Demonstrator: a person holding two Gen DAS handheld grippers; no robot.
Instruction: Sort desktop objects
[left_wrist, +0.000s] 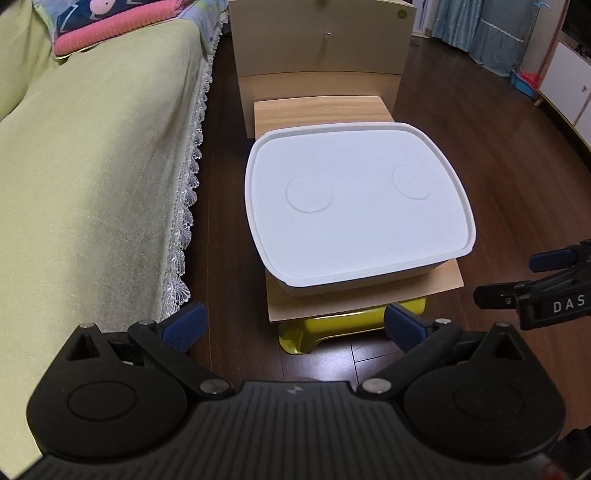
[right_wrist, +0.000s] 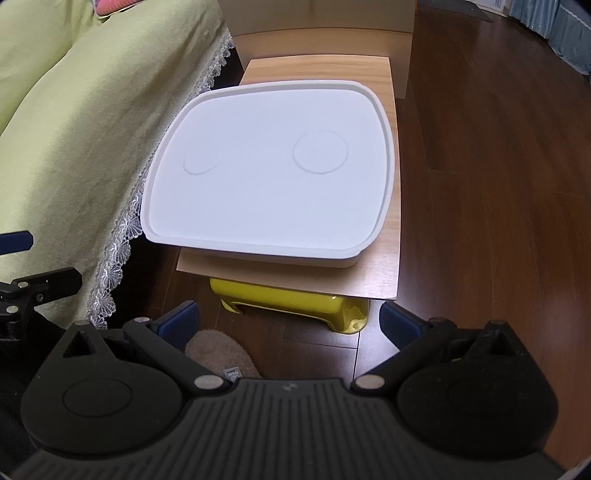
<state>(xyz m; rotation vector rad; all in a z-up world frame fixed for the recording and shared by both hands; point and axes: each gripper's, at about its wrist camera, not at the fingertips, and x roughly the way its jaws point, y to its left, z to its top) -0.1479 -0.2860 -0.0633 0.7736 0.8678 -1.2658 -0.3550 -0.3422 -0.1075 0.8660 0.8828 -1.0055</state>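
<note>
Dark wood flooring surrounds your small wooden table, propped on what looks like a yellow stool. A lidded white storage box sits on it. Your left tongs and right tongs both hang spread apart, empty.

White box, rectangular with rounded corners, closed by a flat white lid. Lid with a raised rim all round and two faint embossed circles side by side on top. Lid seated level, nothing on it. Box flat on a light wooden board, long side across, nearly filling the board's width, slightly overhanging on the sofa side.
</note>
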